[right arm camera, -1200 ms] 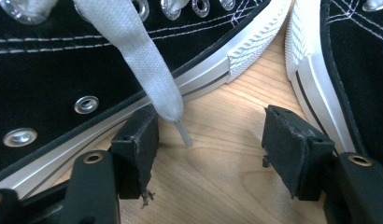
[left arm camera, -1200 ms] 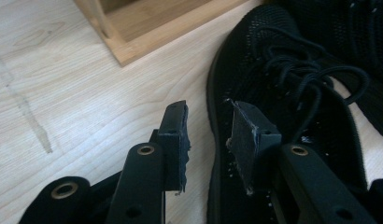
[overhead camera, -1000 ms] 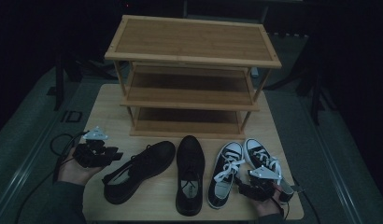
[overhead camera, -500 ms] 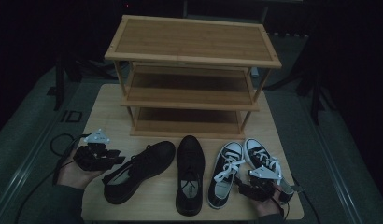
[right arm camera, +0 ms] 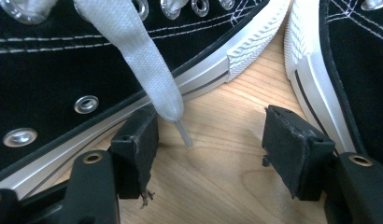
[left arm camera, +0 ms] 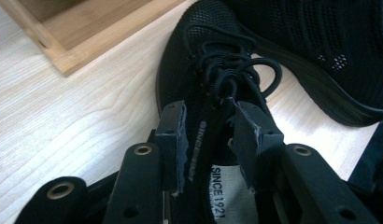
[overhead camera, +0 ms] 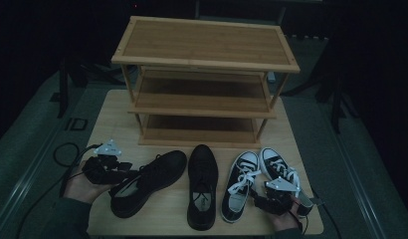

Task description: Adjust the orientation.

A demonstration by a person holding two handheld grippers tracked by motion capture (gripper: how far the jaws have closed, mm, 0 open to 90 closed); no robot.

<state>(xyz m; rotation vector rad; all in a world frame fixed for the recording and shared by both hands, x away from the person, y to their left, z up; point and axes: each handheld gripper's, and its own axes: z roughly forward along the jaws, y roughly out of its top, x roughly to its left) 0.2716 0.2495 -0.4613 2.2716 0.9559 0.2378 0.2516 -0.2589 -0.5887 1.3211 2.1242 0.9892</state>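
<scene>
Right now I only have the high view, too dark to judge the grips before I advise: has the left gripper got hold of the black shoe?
Observer: In the left gripper view, the left gripper has its pads flanking the black shoe's tongue; whether they pinch it I cannot tell.
Operator: And the right gripper?
Observer: Its jaws stand wide open over bare table between the two sneakers, holding nothing.
Operator: Anything near its pads?
Observer: A white lace tip hangs beside one pad.

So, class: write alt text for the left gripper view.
The left claw straddles the tongue of a black mesh shoe on a pale wooden table. Another black shoe lies beside it; a wooden rack's corner shows upper left.
</scene>
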